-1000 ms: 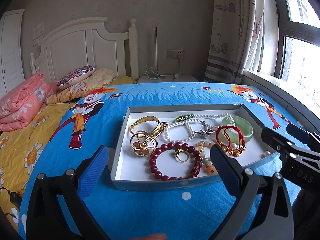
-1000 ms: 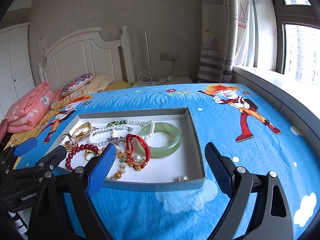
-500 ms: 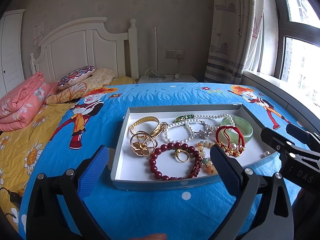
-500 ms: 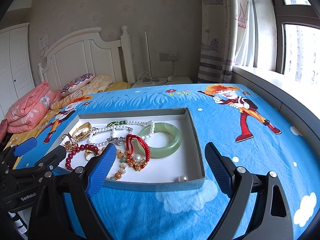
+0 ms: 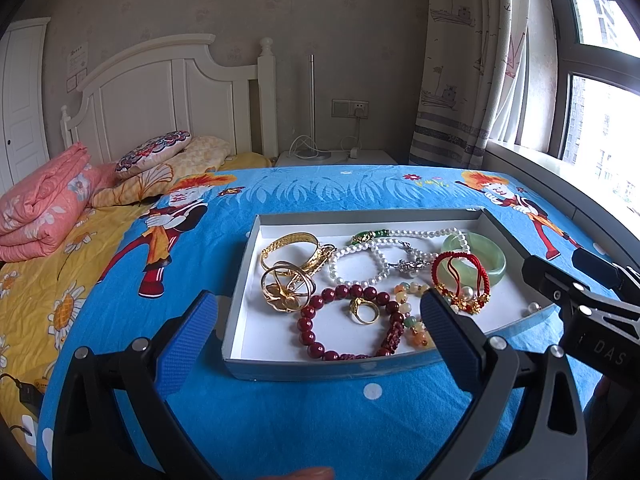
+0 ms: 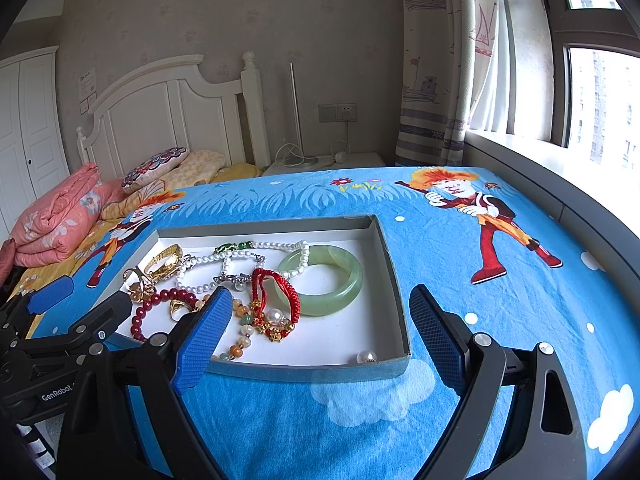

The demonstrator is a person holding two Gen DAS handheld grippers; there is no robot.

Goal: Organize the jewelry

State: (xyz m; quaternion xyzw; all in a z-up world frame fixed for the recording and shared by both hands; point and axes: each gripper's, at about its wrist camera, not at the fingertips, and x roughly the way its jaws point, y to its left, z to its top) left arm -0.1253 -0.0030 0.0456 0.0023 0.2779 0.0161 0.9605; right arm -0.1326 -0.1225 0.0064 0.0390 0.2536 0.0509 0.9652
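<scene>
Jade bangle (image 6: pixel 322 280) lies at the right end of the shallow box (image 5: pixel 240 322) on the bed (image 6: pixel 460 240), tangled with pearl strands (image 5: pixel 360 258) and a red cord bracelet (image 6: pixel 280 286). Dark red bead bracelet (image 5: pixel 320 320), gold bangles (image 5: pixel 290 246) and a gold ring (image 5: pixel 364 310) sit toward the left; one loose pearl (image 6: pixel 366 357) rests in the near right corner. Handling guess: bangle is stiff, slick and breakable (pinch across the band); the strands are limp and light, so lift at a mid-loop and expect snagging. Left gripper (image 5: pixel 316 322) and right gripper (image 6: pixel 320 332) hover at the box's near edge, jaws wide, holding nothing. Versus the earlier frames: no visible change, neither gripper nor any piece has shifted.
</scene>
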